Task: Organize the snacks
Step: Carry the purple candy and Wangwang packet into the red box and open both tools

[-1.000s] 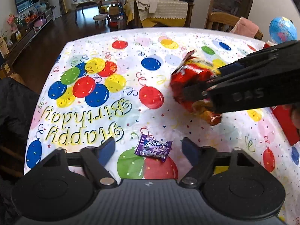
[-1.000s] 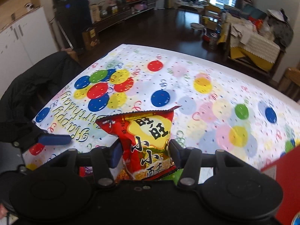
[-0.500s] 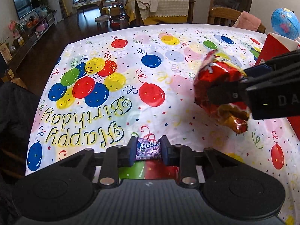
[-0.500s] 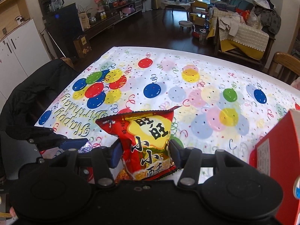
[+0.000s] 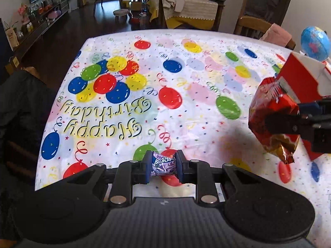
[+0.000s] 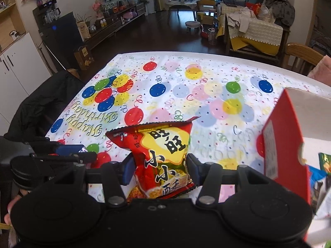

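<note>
The right hand-held gripper [image 6: 160, 168] holds a puffy red-and-yellow foil snack bag [image 6: 160, 155] clamped between its blue pads, the bag's long axis running straight out ahead along the fingers, its crimped top edge farthest from the hand. The open red cardboard box with a white inside [image 6: 289, 144] stands just to the right of that bag, its near wall close beside it and other packets showing within, so I judge this hand the nearer to the box and the coming move a short carry rightward over its rim. The left hand-held gripper [image 5: 163, 166], jaws just drawn nearly together, pinches a small purple-and-white wrapped candy [image 5: 163, 165] crosswise above the counter [image 5: 186, 107], well apart from the box. The bag bears large black Chinese characters; the balloon-printed cloth reads "Happy Birthday"; the candy's lettering is too small to read.
</note>
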Available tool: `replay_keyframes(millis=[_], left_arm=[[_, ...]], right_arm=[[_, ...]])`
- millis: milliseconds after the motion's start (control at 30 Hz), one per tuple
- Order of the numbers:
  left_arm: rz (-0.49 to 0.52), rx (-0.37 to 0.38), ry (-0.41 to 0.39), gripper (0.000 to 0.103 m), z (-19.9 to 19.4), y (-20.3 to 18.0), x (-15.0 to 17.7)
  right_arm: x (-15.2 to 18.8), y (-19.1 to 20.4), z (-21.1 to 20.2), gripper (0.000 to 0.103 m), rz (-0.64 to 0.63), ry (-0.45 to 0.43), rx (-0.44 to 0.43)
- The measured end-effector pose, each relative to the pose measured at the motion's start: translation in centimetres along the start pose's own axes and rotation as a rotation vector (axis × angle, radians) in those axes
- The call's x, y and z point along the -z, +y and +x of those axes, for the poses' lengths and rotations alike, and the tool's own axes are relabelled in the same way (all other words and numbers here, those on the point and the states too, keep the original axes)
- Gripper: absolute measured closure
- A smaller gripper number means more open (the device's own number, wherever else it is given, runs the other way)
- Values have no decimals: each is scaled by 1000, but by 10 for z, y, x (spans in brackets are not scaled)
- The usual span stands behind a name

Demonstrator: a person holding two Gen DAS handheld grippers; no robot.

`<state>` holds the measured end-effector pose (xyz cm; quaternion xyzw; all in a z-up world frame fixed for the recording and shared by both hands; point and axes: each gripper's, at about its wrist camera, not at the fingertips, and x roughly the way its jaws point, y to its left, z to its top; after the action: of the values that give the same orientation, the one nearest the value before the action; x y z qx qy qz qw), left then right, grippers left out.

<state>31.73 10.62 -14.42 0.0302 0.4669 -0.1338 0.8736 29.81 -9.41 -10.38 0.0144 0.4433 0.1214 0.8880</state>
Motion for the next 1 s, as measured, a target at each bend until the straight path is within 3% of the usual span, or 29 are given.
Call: replay_keyframes(millis=[500, 1000], left_arm=[[79, 48, -132, 80, -73, -54, -20], [236, 147, -247, 80, -119, -167, -35]], right_arm=[[13, -25, -85, 53, 58, -123, 33], [33, -82, -157, 53, 103, -242, 117]])
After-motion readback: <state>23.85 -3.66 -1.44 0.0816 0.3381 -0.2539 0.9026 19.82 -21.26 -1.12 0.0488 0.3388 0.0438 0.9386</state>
